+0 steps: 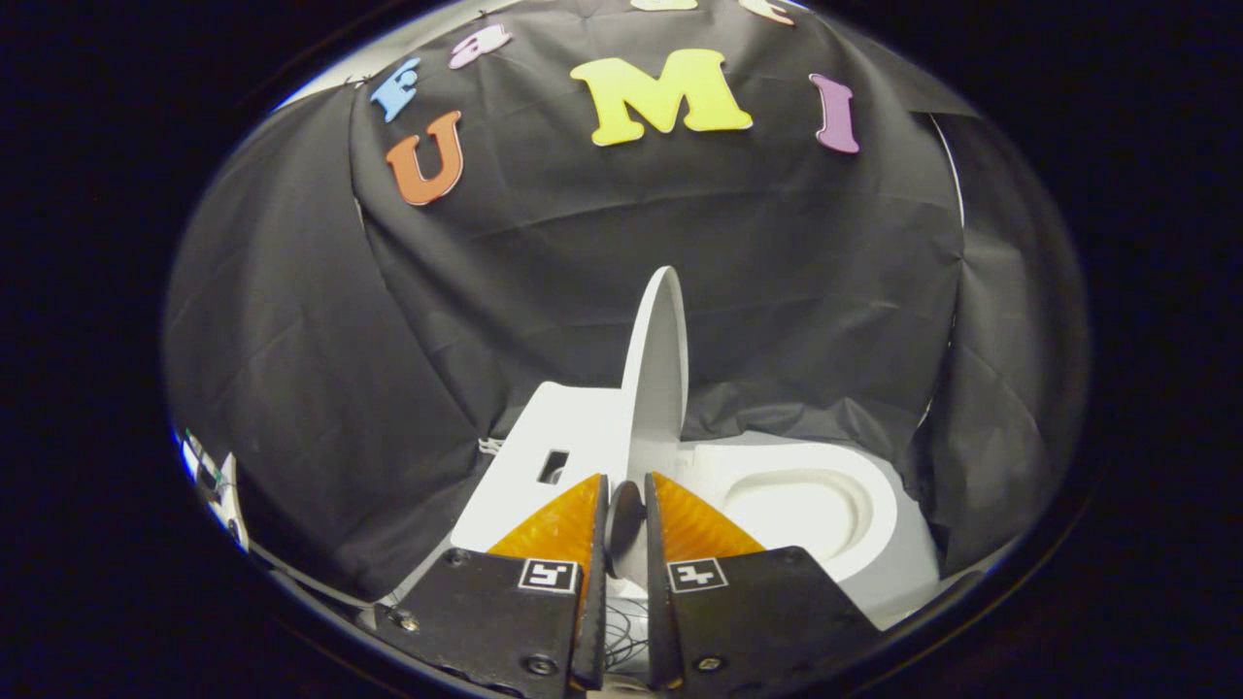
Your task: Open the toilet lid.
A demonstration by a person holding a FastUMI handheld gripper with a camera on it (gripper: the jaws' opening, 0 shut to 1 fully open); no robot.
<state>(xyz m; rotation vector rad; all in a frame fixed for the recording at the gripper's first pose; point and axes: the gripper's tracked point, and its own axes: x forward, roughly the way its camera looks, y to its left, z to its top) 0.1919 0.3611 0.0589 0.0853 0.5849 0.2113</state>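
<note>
Lid [657, 369] is standing straight up, edge-on, right ahead of the gripper [626, 510]. Jaws look clamped on a dark knob [622, 519] at its lower edge, with the open bowl [798, 510] just beside and the tank [554, 456] on the other side.

We saw the booth's wall [583, 252], a black cloth hung in creased folds and draped in overlapping panels. It fell to a pale floor [903, 573]. At the cloth's low left edge, some small equipment [209, 476] showed, too blurred to identify.
</note>
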